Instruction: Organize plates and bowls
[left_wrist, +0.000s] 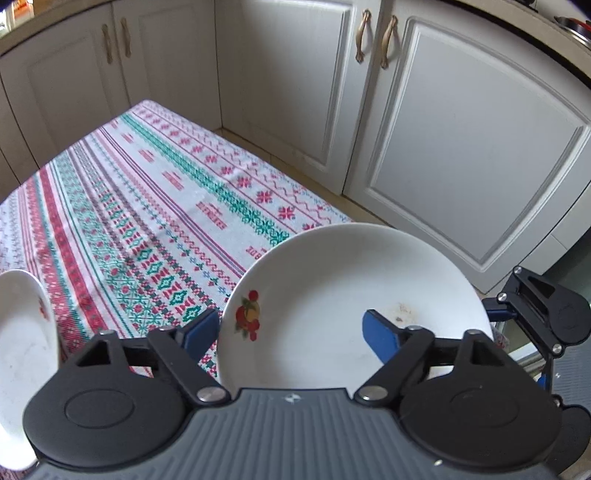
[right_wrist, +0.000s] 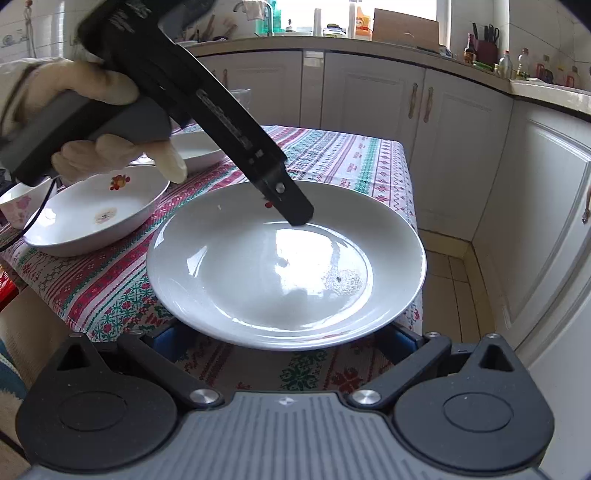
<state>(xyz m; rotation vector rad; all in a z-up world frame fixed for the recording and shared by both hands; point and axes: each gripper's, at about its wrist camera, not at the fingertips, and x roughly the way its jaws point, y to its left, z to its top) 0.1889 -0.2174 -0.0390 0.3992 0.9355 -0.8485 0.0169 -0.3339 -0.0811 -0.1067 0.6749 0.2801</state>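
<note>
A white plate (left_wrist: 351, 295) with a fruit decal lies at the near corner of the patterned table (left_wrist: 147, 206). My left gripper (left_wrist: 291, 332) stands open astride the plate's rim: one blue pad (left_wrist: 199, 328) is outside it, the other over the inside. In the right wrist view the plate (right_wrist: 284, 266) fills the middle, and the left gripper (right_wrist: 297, 216) comes down onto its far rim. My right gripper (right_wrist: 284, 342) is open wide, its fingers low under the plate's near rim with the tips hidden. That gripper (left_wrist: 517, 314) also shows at the plate's right edge.
A second white decal dish (right_wrist: 96, 214) sits left of the plate, another white dish (right_wrist: 195, 147) behind it, a flowered cup (right_wrist: 18, 203) at far left. A gloved hand (right_wrist: 92, 92) holds the left gripper. White cabinets (left_wrist: 443, 147) and tiled floor (right_wrist: 447, 280) border the table.
</note>
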